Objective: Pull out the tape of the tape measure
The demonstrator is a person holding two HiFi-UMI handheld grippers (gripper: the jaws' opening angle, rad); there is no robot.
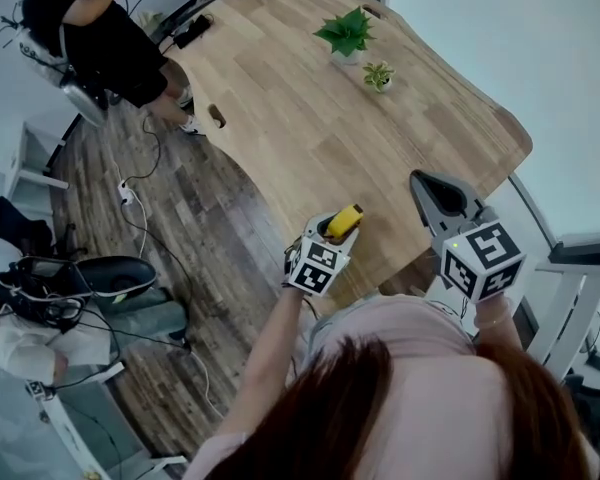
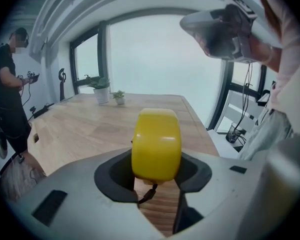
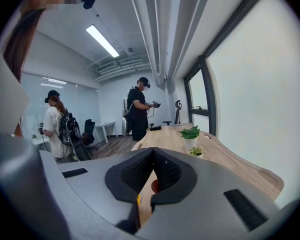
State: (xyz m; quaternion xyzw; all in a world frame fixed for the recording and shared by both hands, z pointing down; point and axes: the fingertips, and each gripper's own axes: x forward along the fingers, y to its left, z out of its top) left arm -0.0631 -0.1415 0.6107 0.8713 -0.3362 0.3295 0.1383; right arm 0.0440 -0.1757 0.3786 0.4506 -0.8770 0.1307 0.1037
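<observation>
The left gripper [image 1: 338, 230] grasped the yellow tape measure [image 1: 347, 217] over the near edge of the wooden worktop [image 1: 310, 118]. Its own view showed what the head view could not: the fingers [image 2: 115, 176] pressed against both sides of the rounded case, with a short black loop hanging beneath it. That view also caught the right gripper [image 2: 225, 31] high at the upper right, beside a pale sleeve.

The right gripper view showed its two ribbed pads clenched together with nothing between them. In the head view this gripper hung to the right of the tape measure, apart from it, pointing across the worktop.

Two potted plants [image 1: 347, 33] stood near the far end of the worktop, visible in all three views. A person in black [image 1: 100, 28] stood by the far corner. Only the right gripper view clearly showed a second person [image 3: 55, 126] wearing a backpack. Only the head view showed the dark floor [image 1: 210, 218] and its trailing cables [image 1: 145, 233].
</observation>
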